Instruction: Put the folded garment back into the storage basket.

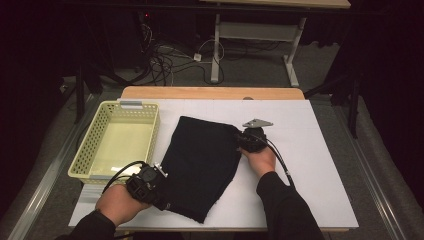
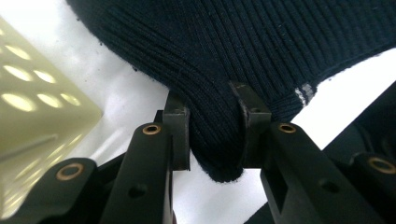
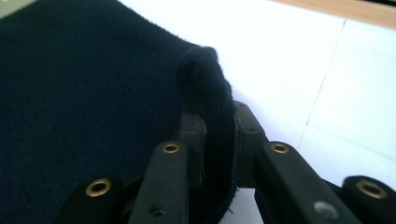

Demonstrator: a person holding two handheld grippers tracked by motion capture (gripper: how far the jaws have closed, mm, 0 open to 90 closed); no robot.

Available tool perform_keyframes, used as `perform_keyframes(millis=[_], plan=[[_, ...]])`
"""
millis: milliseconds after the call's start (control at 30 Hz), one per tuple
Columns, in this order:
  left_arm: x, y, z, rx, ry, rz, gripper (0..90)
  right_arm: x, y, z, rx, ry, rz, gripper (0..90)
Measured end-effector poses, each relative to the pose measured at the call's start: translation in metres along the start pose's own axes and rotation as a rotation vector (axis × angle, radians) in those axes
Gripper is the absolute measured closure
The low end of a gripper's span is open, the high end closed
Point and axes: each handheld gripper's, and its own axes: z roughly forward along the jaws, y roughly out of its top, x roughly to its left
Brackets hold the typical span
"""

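Dark knit cloth x1 | basket x1 | left gripper fingers grasping cloth | right gripper fingers grasping cloth

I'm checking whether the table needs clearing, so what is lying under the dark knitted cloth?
The dark knitted cloth lies flat on the white table top, which shows all round its edges. Anything beneath the cloth itself is covered. Both grippers, left and right, pinch its edges.
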Motion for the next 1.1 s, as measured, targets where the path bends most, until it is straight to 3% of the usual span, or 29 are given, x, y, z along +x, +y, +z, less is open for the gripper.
perform_keyframes(millis=[433, 767, 1100], plan=[[0.006, 0.008, -0.003, 0.053, -0.040, -0.026, 68.8, 0.000, -0.001, -0.002, 0.003, 0.010, 0.005, 78.6], [0.002, 0.019, -0.037, 0.092, -0.025, 0.013, 68.9, 0.013, 0.023, -0.031, -0.084, 0.003, -0.063, 78.7], [0.003, 0.015, -0.050, 0.133, -0.012, 0.017, 68.8, 0.030, 0.039, -0.041, -0.126, 0.017, -0.110, 78.5]])
